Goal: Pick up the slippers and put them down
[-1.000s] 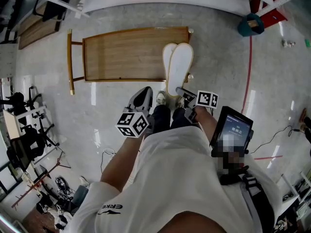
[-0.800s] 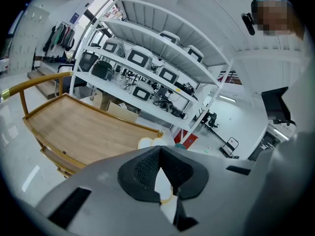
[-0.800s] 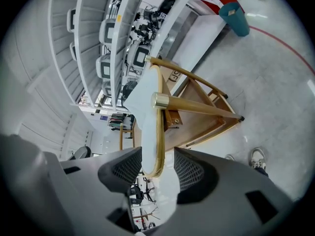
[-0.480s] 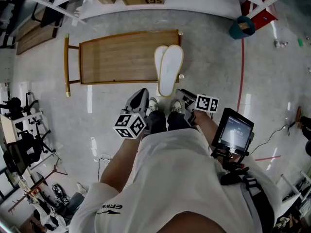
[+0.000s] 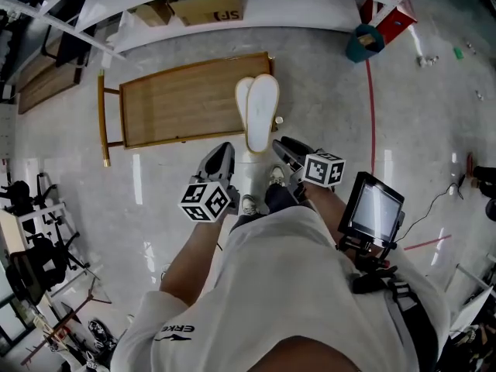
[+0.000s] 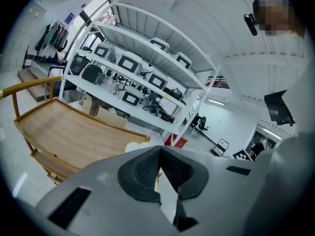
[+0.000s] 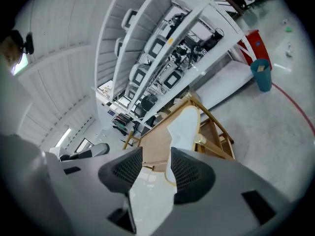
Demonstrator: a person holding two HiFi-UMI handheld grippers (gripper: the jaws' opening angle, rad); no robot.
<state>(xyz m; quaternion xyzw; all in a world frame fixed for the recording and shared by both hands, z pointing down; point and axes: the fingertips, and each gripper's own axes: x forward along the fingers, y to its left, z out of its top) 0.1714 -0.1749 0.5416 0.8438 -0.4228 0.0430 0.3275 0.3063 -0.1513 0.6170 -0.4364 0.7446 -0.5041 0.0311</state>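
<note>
Head view: a pair of pale slippers [image 5: 257,115] lies side by side across the right end of a low wooden tabletop [image 5: 178,103], heels jutting over the near edge toward the standing person. That overhang probably gives a claw an edge to take hold of or let go of. The right claw [image 5: 283,146] hovers just short of those heels, while the left claw [image 5: 222,149] hangs beside it over the grey floor [image 5: 325,91], apart from the pair. Both are held low and forward, angled down at the work.

Left gripper view: the left claw [image 6: 158,151] has its ribbed pads pressed together at the tips with nothing between them, apparently idle. The cream toes of the slippers [image 6: 134,145] peek over it, resting on the tabletop [image 6: 64,132].

Right gripper view: the right claw [image 7: 156,154] has its pads standing well apart. One slipper [image 7: 184,127] stretches away beyond the gap, its tan-rimmed heel showing just at the inner edge of the right-hand pad. No pad appears to press on it. With the pair carried by the wood alone, the putting down looks complete.
</note>
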